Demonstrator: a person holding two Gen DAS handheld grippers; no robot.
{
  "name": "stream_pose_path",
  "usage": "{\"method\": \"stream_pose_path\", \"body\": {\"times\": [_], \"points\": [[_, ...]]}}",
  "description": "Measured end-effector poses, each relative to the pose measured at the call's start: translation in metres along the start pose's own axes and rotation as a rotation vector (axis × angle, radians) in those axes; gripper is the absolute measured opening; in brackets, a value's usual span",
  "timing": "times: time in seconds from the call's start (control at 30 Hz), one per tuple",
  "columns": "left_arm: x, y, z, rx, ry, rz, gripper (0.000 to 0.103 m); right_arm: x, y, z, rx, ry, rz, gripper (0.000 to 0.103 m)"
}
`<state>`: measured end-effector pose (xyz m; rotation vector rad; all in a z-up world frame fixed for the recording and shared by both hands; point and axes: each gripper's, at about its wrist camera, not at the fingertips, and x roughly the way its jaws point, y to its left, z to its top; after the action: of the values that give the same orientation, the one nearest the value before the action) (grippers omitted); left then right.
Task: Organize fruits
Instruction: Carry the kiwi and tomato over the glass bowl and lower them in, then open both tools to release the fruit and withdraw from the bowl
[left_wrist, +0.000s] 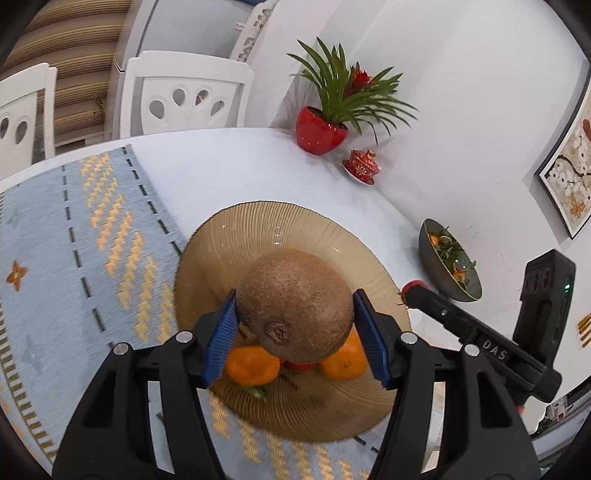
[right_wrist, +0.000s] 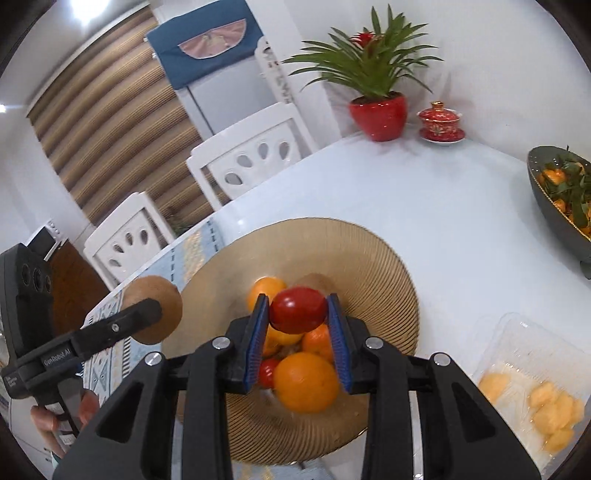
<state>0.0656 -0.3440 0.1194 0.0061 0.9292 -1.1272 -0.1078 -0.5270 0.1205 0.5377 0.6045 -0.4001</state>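
My left gripper (left_wrist: 294, 308) is shut on a brown fuzzy kiwi (left_wrist: 294, 308) and holds it above the ribbed tan fruit plate (left_wrist: 258, 229). Two oranges (left_wrist: 253, 367) and something red lie in the plate under it. My right gripper (right_wrist: 297, 309) is shut on a red tomato (right_wrist: 297, 309) above the same plate (right_wrist: 369, 251), over a pile of oranges (right_wrist: 306, 382) and another red fruit (right_wrist: 267, 371). The left gripper with the kiwi (right_wrist: 157, 314) shows at the left of the right wrist view. The right gripper's arm (left_wrist: 476, 332) shows at the right of the left wrist view.
A blue patterned runner (left_wrist: 74, 258) lies under the plate's left side. A dark bowl of small oranges with leaves (right_wrist: 561, 195) stands at the right. A clear tray with yellow fruit pieces (right_wrist: 535, 398) is near right. A red potted plant (right_wrist: 378, 110), a red lidded cup (right_wrist: 439, 122) and white chairs (right_wrist: 255, 155) are behind.
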Motion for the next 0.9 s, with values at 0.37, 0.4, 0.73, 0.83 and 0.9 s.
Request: {"method": "stream_pose_path", "body": {"times": [0.37,0.4,0.73,0.83,0.9], "points": [[0.035,-0.002,0.006,0.023,0.033,0.013,0.061,0.028,-0.003,0.006,0.024,0.045,-0.054,0.032],[0.037,-0.002,0.006,0.03,0.034,0.022,0.061,0.03,-0.003,0.005,0.027,0.049,-0.058,0.032],[0.04,-0.003,0.005,0.042,0.037,0.045,0.061,0.037,-0.003,0.002,0.041,0.074,-0.085,0.032],[0.04,-0.002,0.004,0.05,0.038,0.053,0.061,0.038,-0.002,0.0,0.038,0.079,-0.097,0.034],[0.039,-0.001,0.004,0.05,0.03,0.064,0.061,0.038,-0.002,0.0,0.044,0.082,-0.103,0.045]]}}
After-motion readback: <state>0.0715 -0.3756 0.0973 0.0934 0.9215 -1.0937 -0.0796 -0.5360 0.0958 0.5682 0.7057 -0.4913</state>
